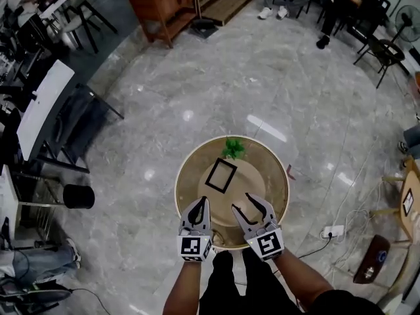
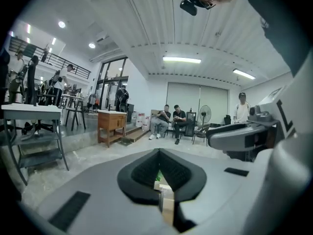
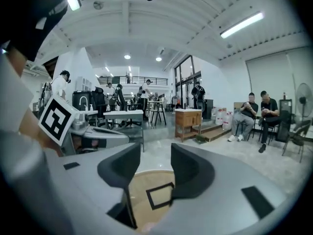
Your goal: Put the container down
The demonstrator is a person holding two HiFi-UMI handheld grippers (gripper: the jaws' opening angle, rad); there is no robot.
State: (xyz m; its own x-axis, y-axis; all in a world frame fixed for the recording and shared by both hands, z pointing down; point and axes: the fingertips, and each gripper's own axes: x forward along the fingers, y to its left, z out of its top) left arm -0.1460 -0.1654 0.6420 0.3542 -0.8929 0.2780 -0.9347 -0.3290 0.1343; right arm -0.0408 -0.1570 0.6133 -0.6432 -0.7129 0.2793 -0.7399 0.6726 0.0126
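Observation:
A round wooden table (image 1: 182,176) stands below me, with a black square outline (image 1: 220,176) marked on its top and a small green plant (image 1: 233,148) at its far edge. My left gripper (image 1: 199,203) hovers over the near rim with its jaws closed to a point and nothing in them. My right gripper (image 1: 241,202) hangs beside it with its jaws apart and nothing between them. The right gripper view looks past the gripper (image 3: 155,153) down onto the table (image 3: 142,185) and the square outline (image 3: 159,195). Neither gripper holds a container.
A wooden cabinet (image 1: 161,2) stands at the back. A white-topped desk (image 1: 42,107) and a black bin (image 1: 79,195) are at the left. A power strip (image 1: 333,230) with cables lies on the marble floor at the right. Seated people (image 3: 254,119) are far off.

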